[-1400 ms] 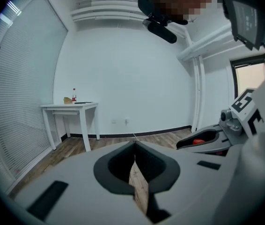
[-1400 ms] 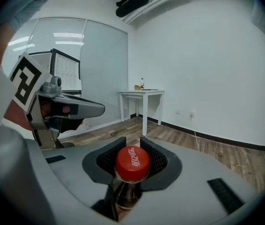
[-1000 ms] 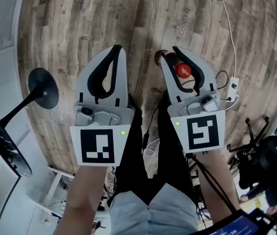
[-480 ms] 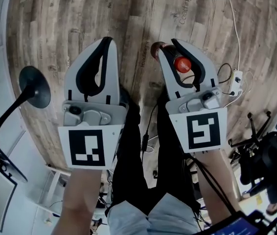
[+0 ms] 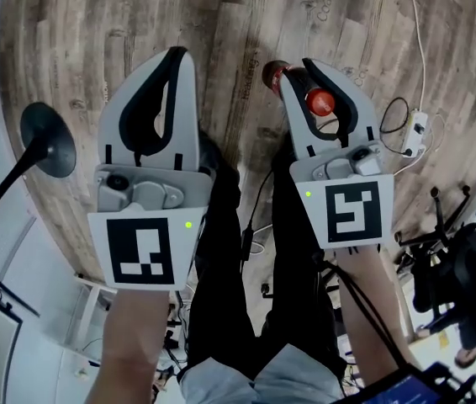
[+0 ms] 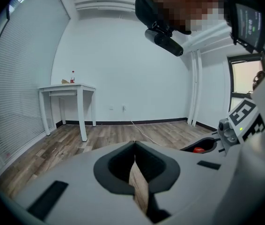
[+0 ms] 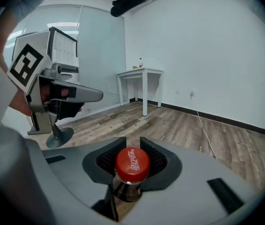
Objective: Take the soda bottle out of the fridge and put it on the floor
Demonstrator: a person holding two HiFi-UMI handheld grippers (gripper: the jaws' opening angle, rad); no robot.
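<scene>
Only the right gripper view is showing script on the round red cap (image 7: 132, 163) of the soda bottle (image 7: 128, 190); right tool (image 7: 131, 142) is clamping its neck, left tool (image 6: 135, 145) closed, empty.

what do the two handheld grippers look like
Both the left gripper and right gripper are light grey plastic with curved jaws lined in black padding. Each carries a white cube with a black square marker and a small green light. Black cables trail from the right one.
</scene>
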